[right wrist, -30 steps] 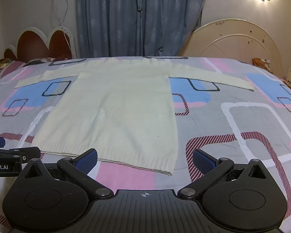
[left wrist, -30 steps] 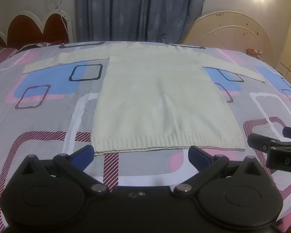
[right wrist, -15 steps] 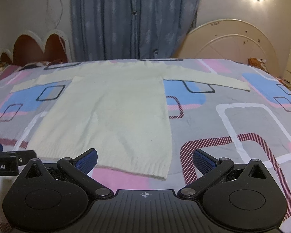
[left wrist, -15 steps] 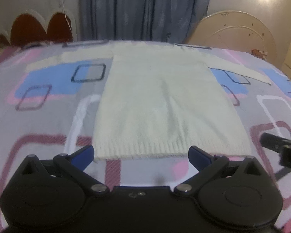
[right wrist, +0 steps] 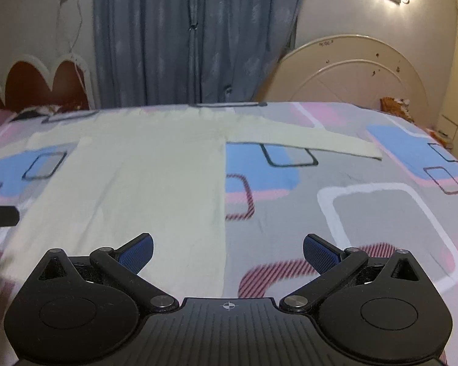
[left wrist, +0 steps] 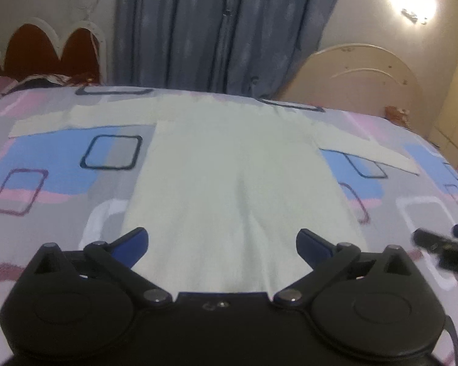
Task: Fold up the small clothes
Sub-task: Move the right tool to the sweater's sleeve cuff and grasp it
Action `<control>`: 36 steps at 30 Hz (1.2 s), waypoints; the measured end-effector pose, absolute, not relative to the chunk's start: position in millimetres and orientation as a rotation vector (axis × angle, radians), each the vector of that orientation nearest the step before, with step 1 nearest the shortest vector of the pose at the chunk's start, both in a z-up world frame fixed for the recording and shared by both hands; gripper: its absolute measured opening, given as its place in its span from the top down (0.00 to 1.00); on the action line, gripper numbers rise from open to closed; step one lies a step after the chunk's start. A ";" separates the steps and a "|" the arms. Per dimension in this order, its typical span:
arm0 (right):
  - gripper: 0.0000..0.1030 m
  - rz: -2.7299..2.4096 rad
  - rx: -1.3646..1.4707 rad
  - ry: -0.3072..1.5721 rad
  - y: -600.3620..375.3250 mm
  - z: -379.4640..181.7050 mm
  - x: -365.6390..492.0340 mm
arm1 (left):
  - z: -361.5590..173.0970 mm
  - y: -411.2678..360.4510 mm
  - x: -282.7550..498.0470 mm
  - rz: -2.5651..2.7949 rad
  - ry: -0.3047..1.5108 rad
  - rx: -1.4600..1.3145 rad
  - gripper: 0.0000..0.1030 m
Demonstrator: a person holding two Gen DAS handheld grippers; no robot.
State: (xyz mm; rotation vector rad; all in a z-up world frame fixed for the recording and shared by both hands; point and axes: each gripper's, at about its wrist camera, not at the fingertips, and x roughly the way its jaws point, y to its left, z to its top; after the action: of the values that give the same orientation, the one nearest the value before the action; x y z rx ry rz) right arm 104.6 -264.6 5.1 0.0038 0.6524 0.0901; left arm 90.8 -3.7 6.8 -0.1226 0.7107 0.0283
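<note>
A cream knitted sweater [left wrist: 235, 177] lies flat on the bed with both sleeves spread out; it also shows in the right wrist view [right wrist: 143, 177]. My left gripper [left wrist: 221, 241] is open and empty, low over the sweater's bottom hem, which its body hides. My right gripper [right wrist: 227, 248] is open and empty over the sweater's lower right side edge. The right gripper's tip shows at the right edge of the left wrist view [left wrist: 442, 244]. The left gripper's tip shows at the left edge of the right wrist view [right wrist: 1, 216].
The bedspread [right wrist: 366, 201] is grey with pink, blue and white squares. A red scalloped headboard [left wrist: 45, 52] stands at the far left, blue curtains [left wrist: 216, 27] behind, a cream round board [right wrist: 351, 73] at the far right.
Both grippers have moved forward and down toward the sweater. The hem, visible ahead of the fingers before, is now under the gripper bodies. Both stay open.
</note>
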 end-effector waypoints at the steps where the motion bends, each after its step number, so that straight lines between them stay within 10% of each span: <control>1: 0.00 0.090 0.006 0.641 -267.8 6.8 111.0 | 6.0 -4.9 97.1 0.038 0.707 -0.116 0.00; 28: 0.01 -0.157 0.286 0.487 -476.8 -35.9 345.3 | -32.0 -59.8 278.2 0.109 0.708 -0.042 0.09; 30: 0.23 -0.180 0.315 0.502 -494.0 -47.6 362.2 | -36.8 -61.4 286.2 0.094 0.716 -0.056 0.09; 36: 0.27 -0.243 0.412 0.523 -531.5 -79.9 389.1 | -47.0 -60.5 305.0 0.104 0.717 -0.040 0.20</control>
State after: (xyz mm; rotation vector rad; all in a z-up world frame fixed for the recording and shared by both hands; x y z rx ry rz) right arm 389.1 -531.5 -79.9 0.4118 0.5226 -0.2431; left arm 305.0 -60.5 -47.0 -0.0396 0.7168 0.1038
